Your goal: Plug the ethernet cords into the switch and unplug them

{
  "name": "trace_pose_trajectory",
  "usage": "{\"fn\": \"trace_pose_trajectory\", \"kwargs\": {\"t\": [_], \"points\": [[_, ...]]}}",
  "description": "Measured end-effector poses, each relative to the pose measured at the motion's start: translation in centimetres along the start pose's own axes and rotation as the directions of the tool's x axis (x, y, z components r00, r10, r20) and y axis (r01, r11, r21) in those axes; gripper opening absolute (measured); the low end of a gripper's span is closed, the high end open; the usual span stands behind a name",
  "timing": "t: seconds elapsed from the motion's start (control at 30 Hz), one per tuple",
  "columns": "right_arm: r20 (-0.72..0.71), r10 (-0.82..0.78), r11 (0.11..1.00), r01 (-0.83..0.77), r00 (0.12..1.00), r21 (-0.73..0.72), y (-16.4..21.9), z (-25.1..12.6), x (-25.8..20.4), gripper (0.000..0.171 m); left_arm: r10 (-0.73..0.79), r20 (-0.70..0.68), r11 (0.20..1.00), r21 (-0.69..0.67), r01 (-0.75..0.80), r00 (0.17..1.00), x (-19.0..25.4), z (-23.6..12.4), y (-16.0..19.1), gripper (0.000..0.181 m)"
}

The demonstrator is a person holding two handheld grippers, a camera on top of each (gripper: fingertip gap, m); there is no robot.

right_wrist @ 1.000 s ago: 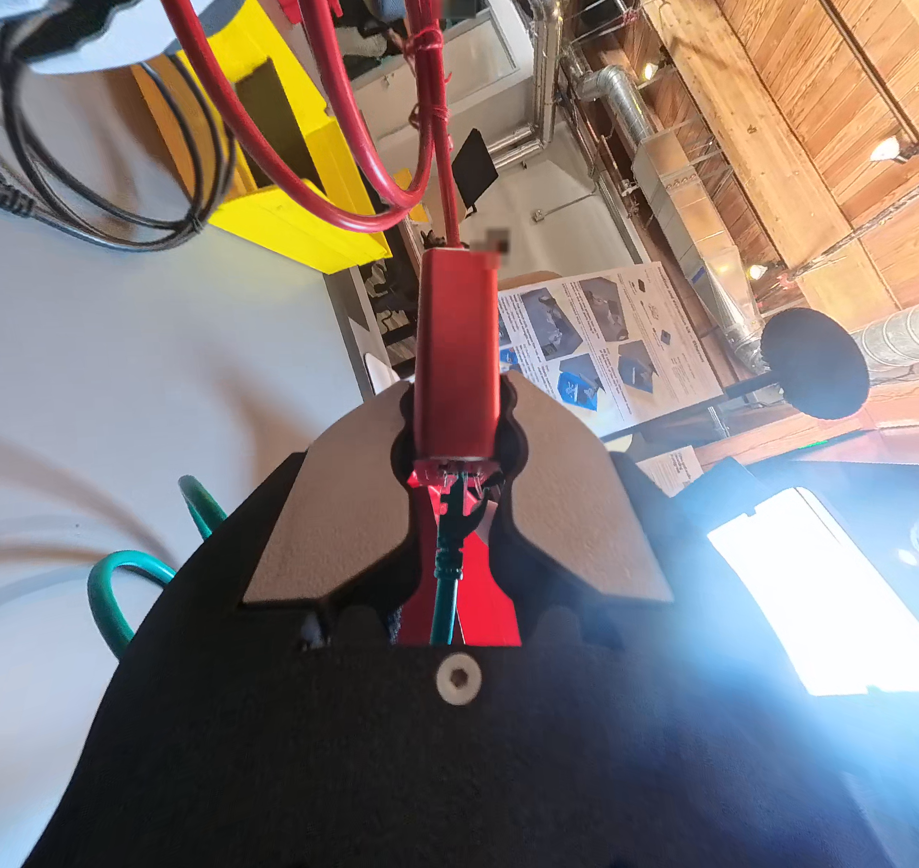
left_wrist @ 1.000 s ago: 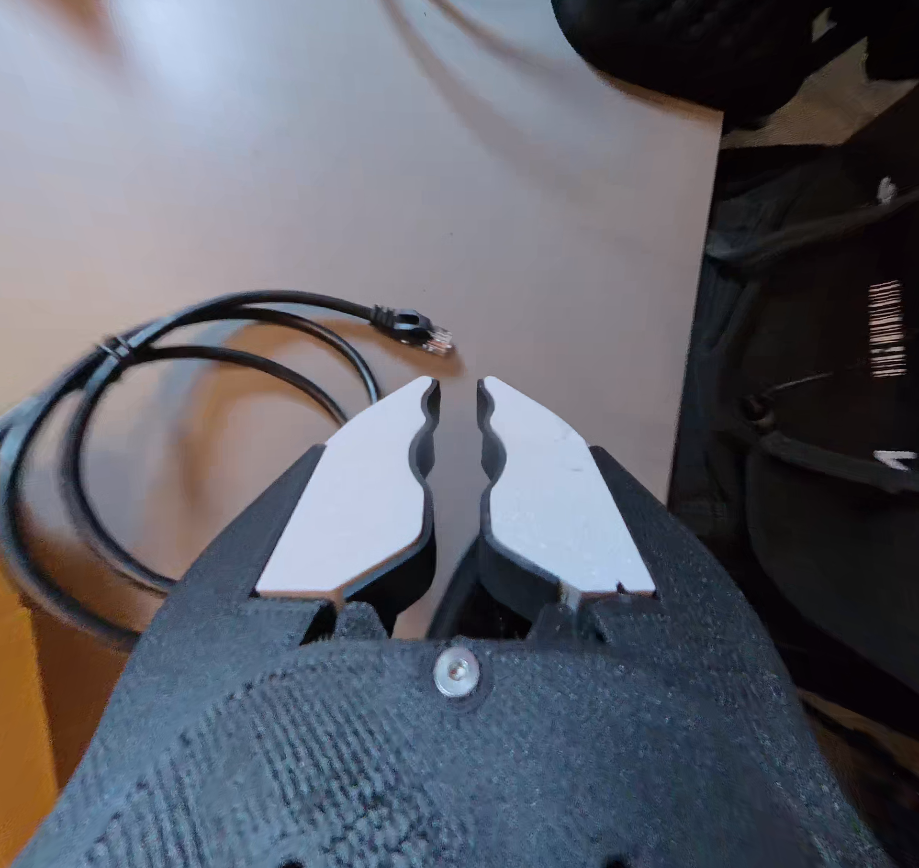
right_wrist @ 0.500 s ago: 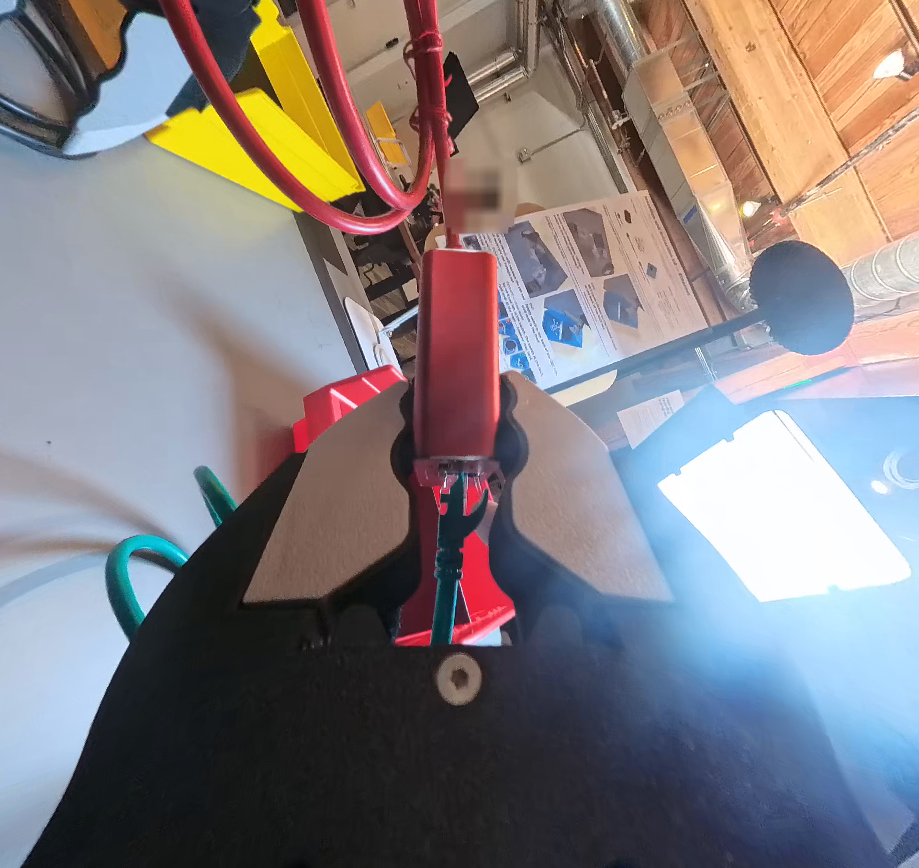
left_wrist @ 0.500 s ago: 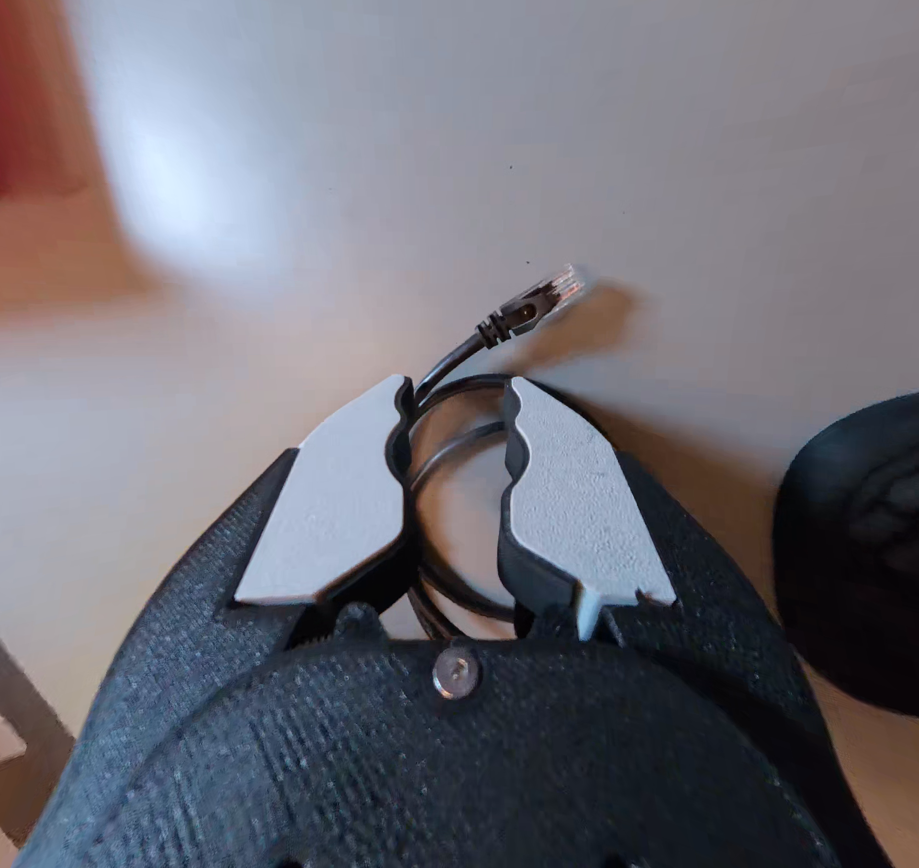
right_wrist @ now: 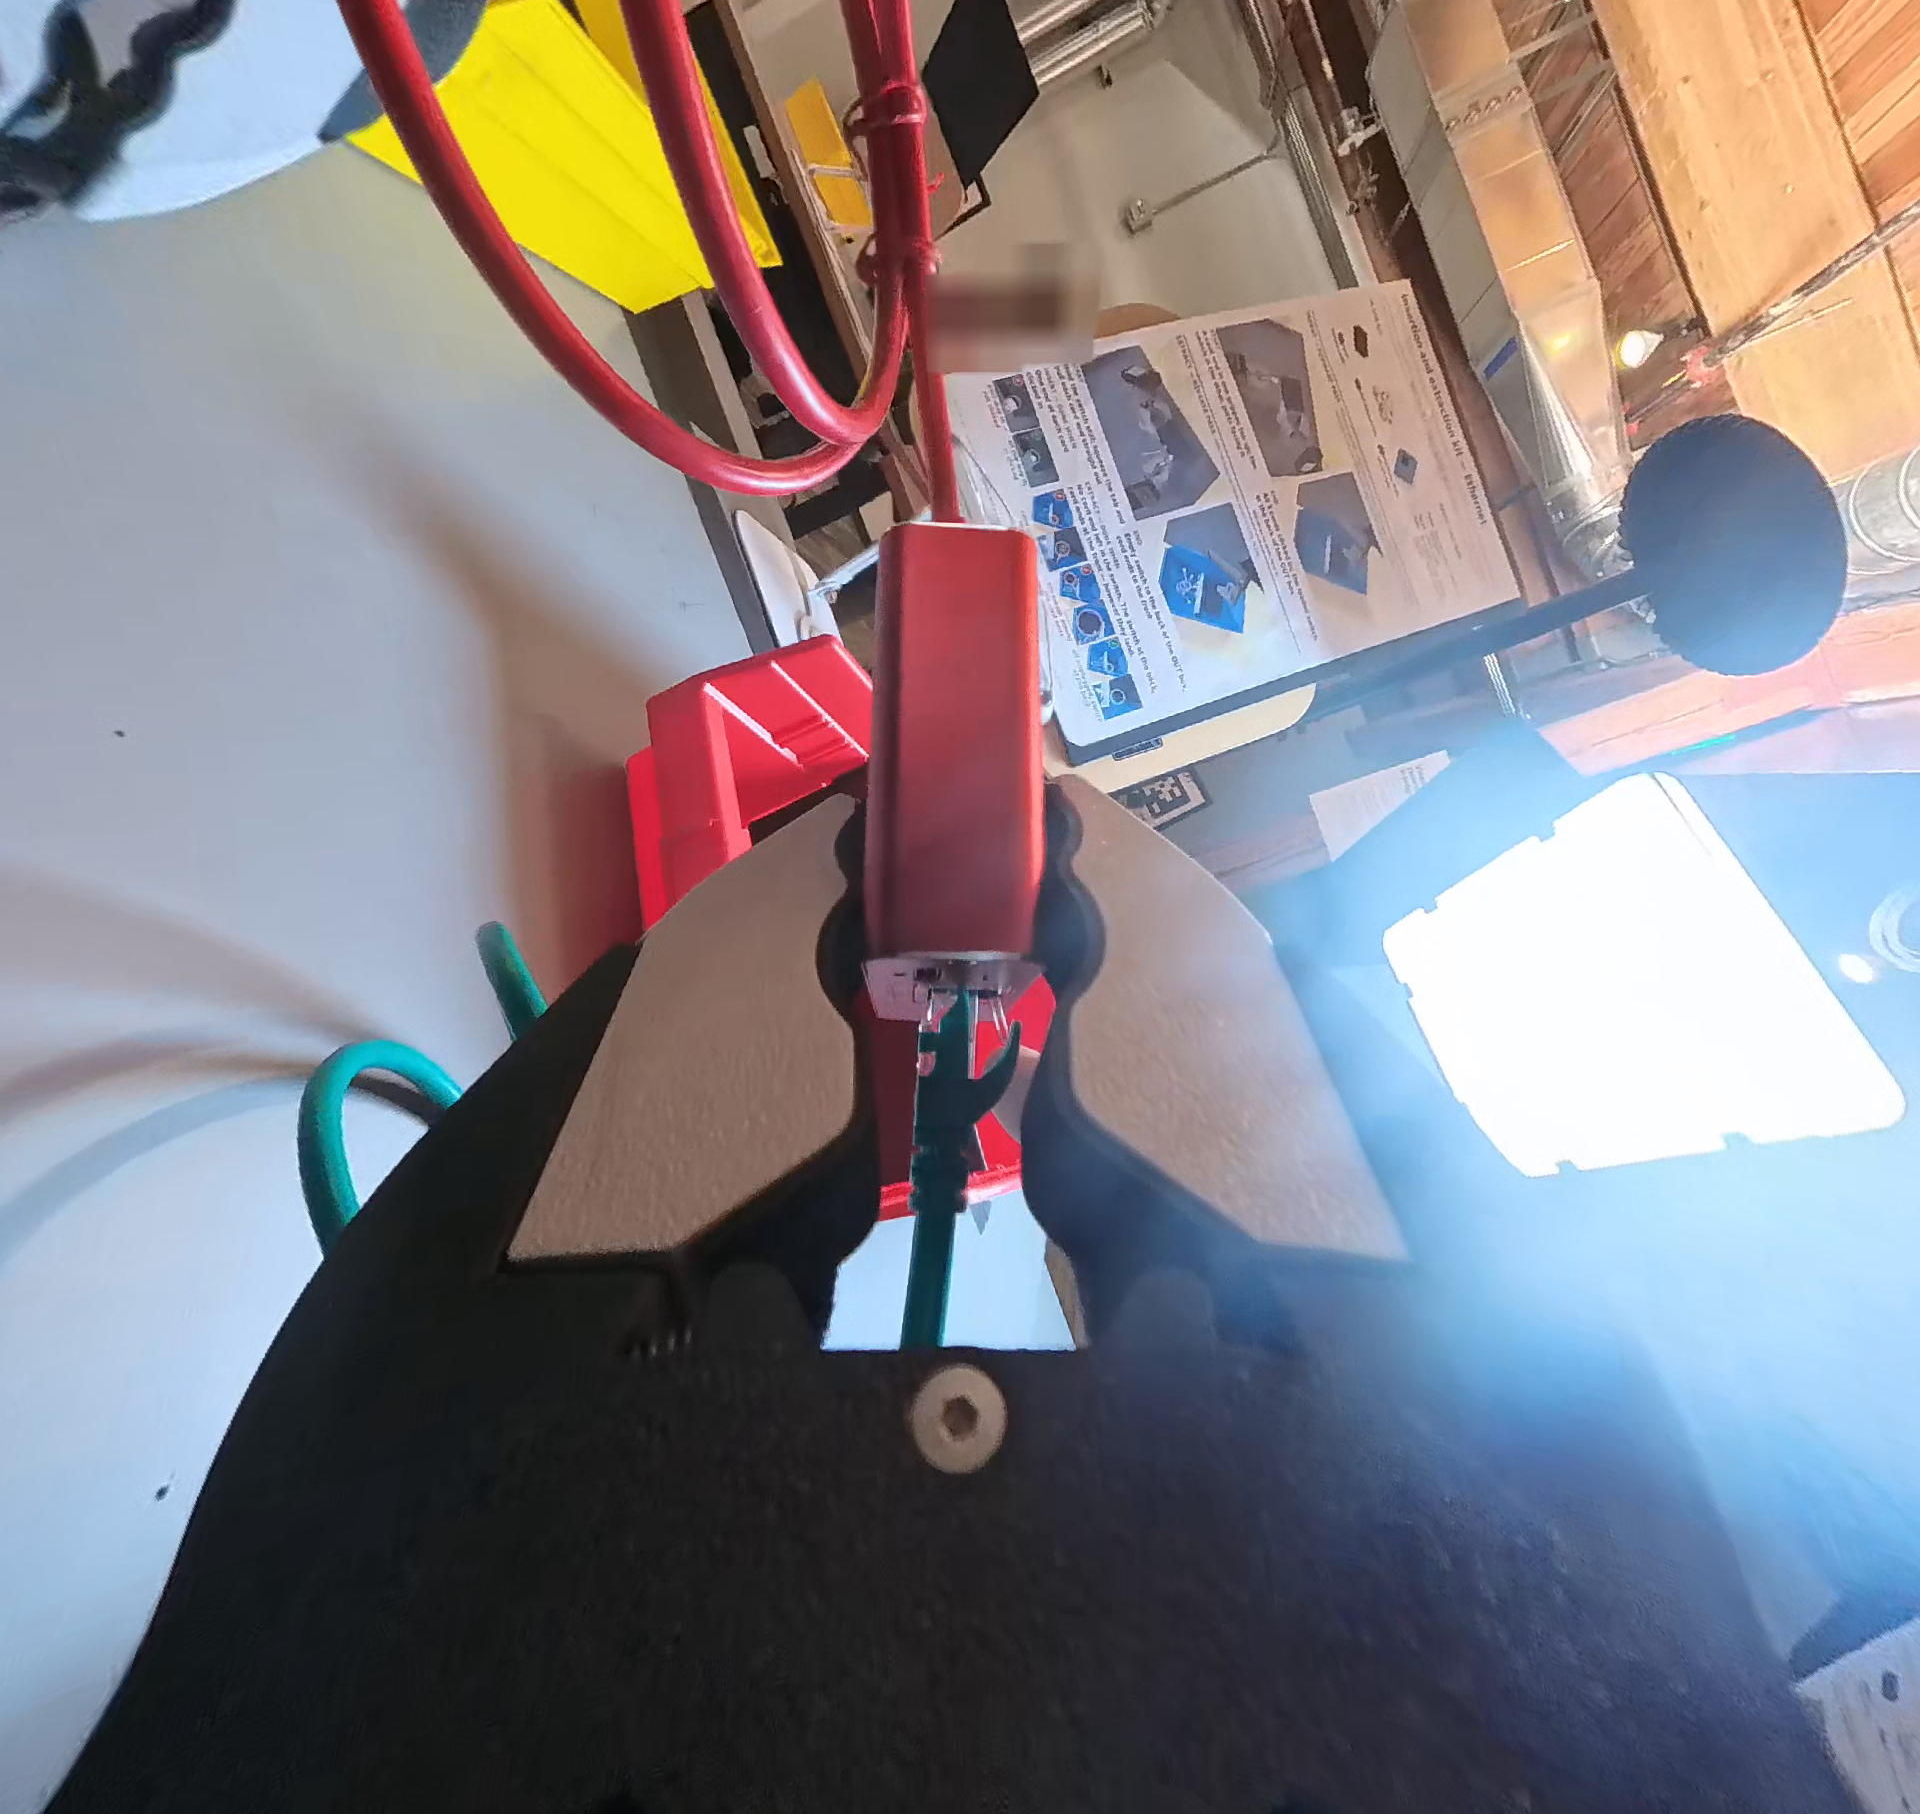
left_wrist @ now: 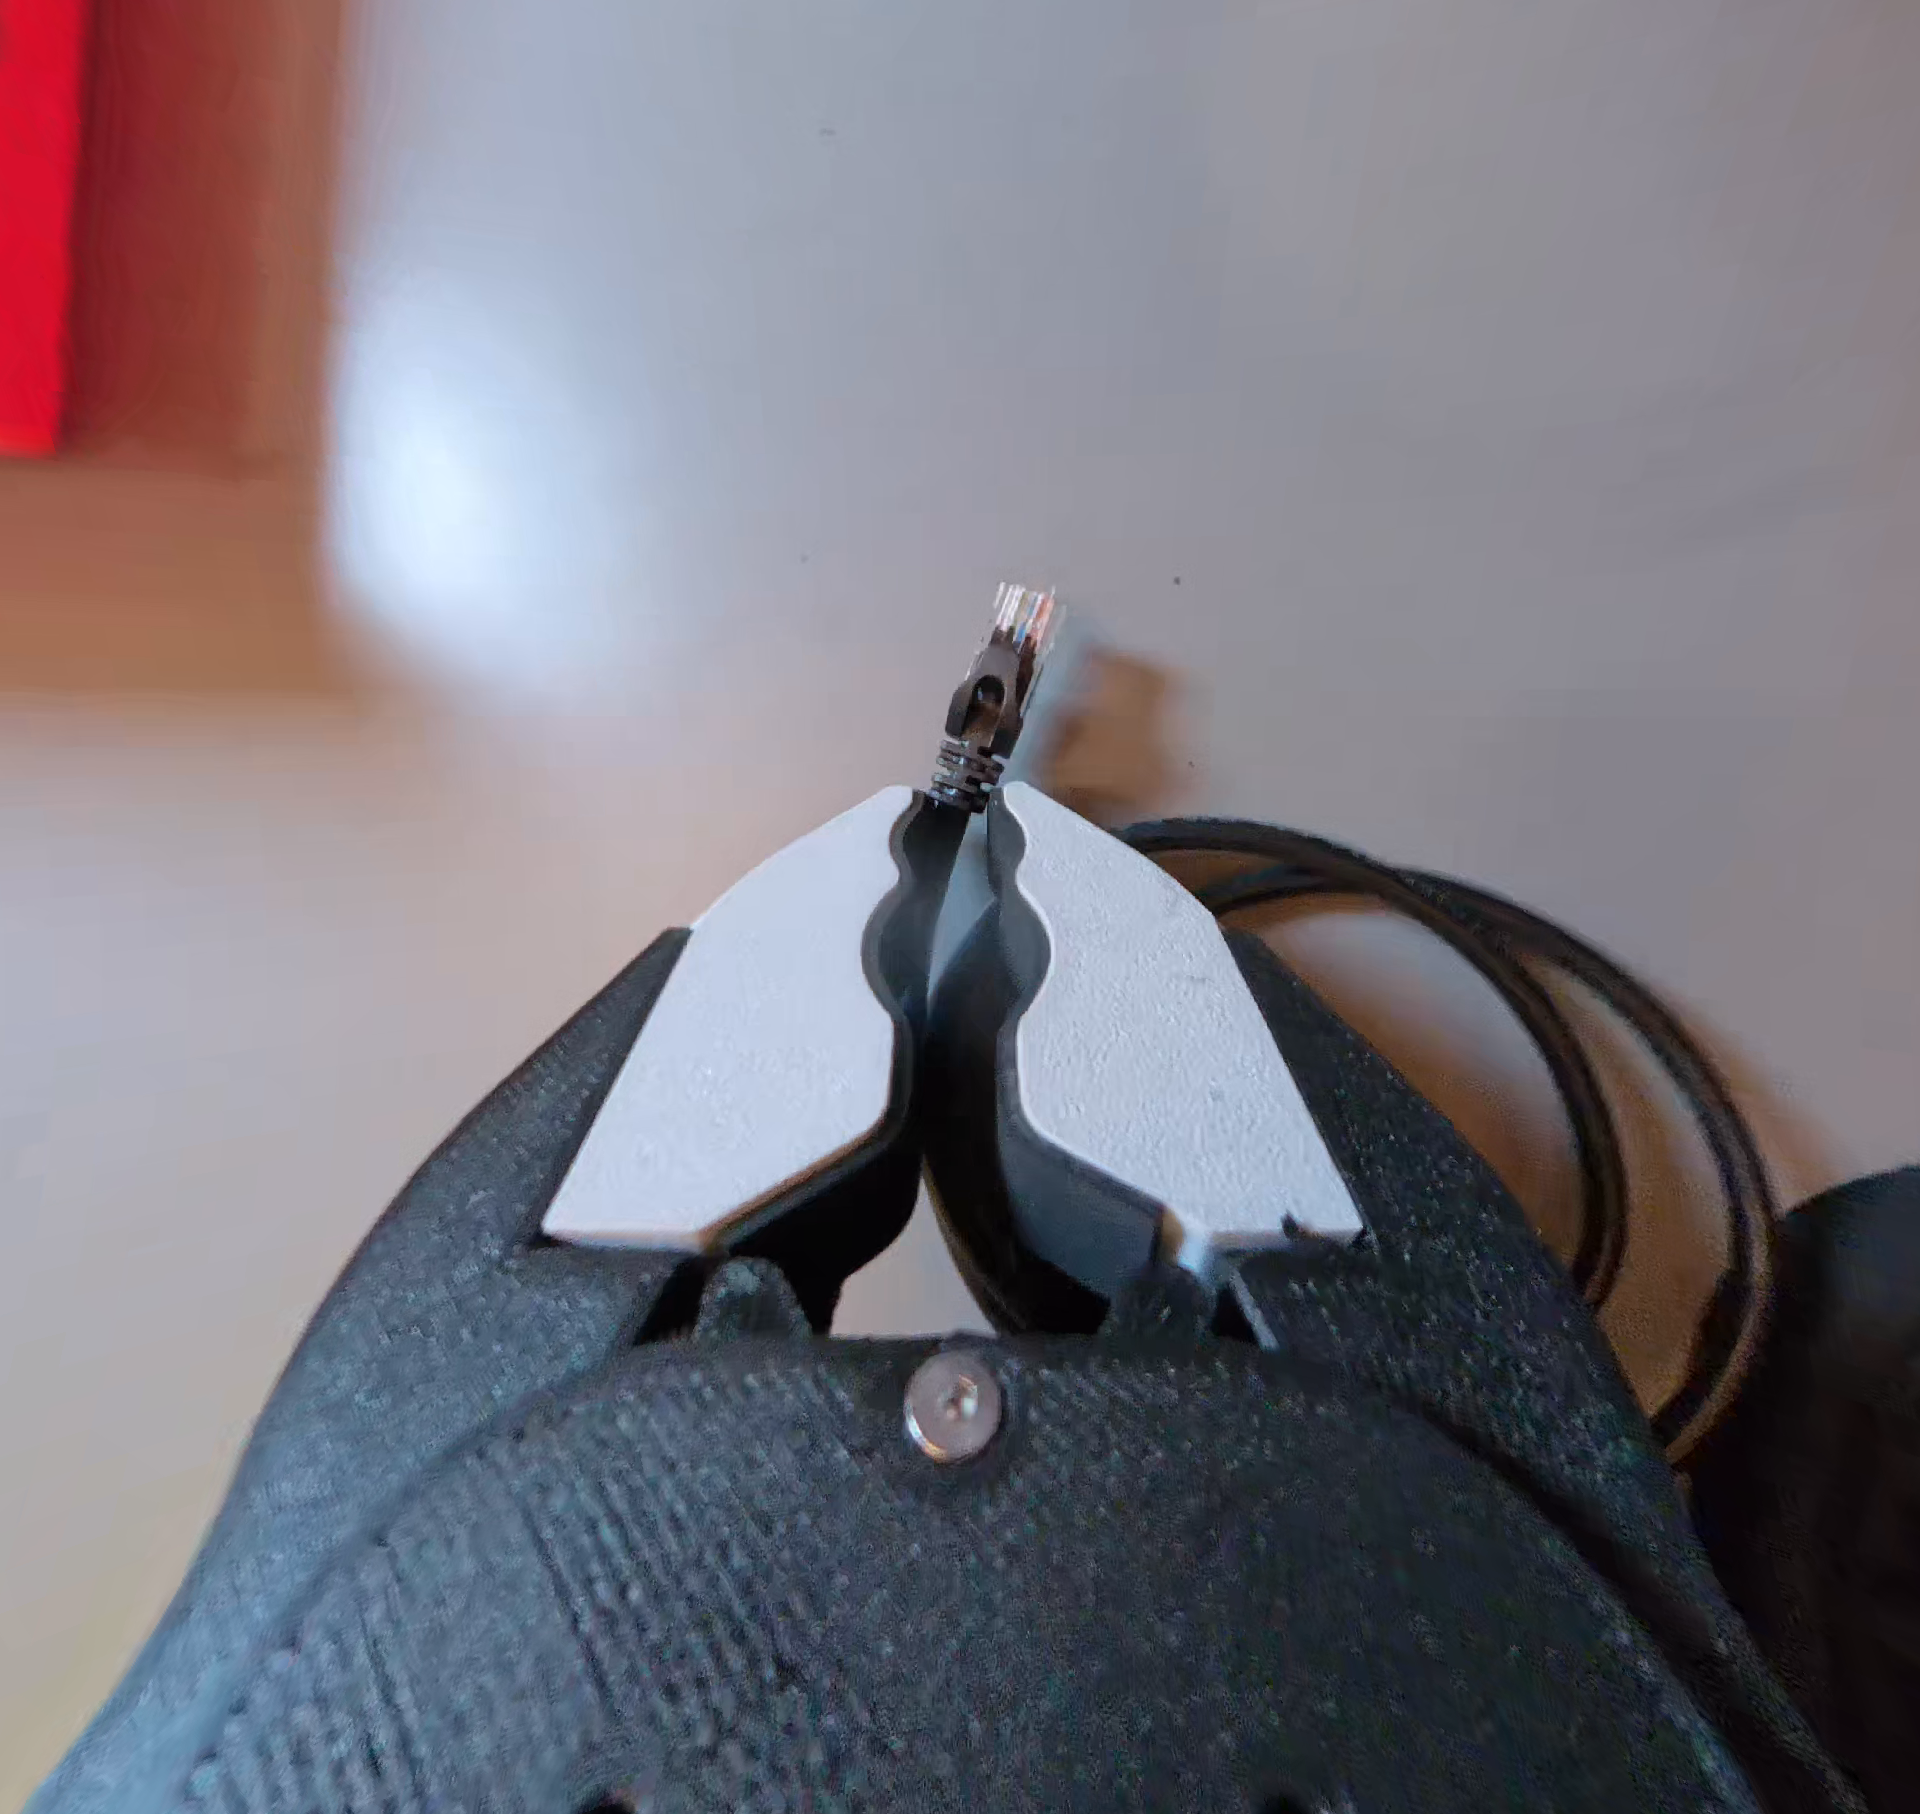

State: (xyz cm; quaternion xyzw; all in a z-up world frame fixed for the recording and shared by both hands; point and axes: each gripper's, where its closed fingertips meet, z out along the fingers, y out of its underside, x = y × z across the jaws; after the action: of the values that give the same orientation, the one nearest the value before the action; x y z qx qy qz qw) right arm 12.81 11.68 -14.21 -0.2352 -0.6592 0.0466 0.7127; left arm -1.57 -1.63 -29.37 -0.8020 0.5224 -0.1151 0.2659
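Your left gripper point(left_wrist: 961, 814) is pinched almost fully together on one black ethernet cord point(left_wrist: 1621, 995), gripping it just behind the strain relief, so the single clear plug point(left_wrist: 1013, 637) juts past the fingertips and stands tilted above the pale table point(left_wrist: 1351, 310). The rest of that cord loops off to the right of the fingers, showing as two or three black strands lying on the table. Your right gripper point(right_wrist: 951, 808) is clamped on one red switch point(right_wrist: 956, 725), held lengthwise between its two fingers with the port end facing the camera. One green cord point(right_wrist: 930, 1234) is plugged into that near end and runs back under the gripper, reappearing as a green loop at the left. One red cord point(right_wrist: 665, 206) leaves the far end of the switch and hangs in two or three loops bound by a tie. Beyond lie one red bin point(right_wrist: 727, 756) and one yellow bin point(right_wrist: 582, 133).
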Motion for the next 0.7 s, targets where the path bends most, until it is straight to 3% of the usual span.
{"fn": "trace_pose_trajectory", "kwargs": {"t": [0.17, 0.33, 0.5, 0.7], "points": [[0.069, -0.064, 0.997, 0.062, 0.996, 0.035, -0.5, 0.1, -1.5, 0.029, -0.340, 0.064, 0.933, 0.150, 0.328, 0.938, -1.0, -3.8, -0.4, 0.010], [0.163, -0.196, 0.978, 0.181, 0.967, 0.106, -2.0, 0.7, -3.9, 0.028, -0.514, 0.107, 0.847, 0.222, 0.483, 0.851, -1.9, -9.4, -0.1, 0.010], [0.239, -0.289, 0.951, 0.248, 0.927, 0.186, -4.1, 1.7, -6.6, 0.029, -0.516, 0.087, 0.852, 0.151, 0.501, 0.852, -0.5, -11.5, -2.8, 0.010], [0.272, -0.347, 0.928, 0.285, 0.898, 0.242, -5.9, 3.5, -8.4, 0.029, -0.431, -0.012, 0.902, -0.027, 0.431, 0.902, 2.7, -8.3, -6.9, 0.010]]}}
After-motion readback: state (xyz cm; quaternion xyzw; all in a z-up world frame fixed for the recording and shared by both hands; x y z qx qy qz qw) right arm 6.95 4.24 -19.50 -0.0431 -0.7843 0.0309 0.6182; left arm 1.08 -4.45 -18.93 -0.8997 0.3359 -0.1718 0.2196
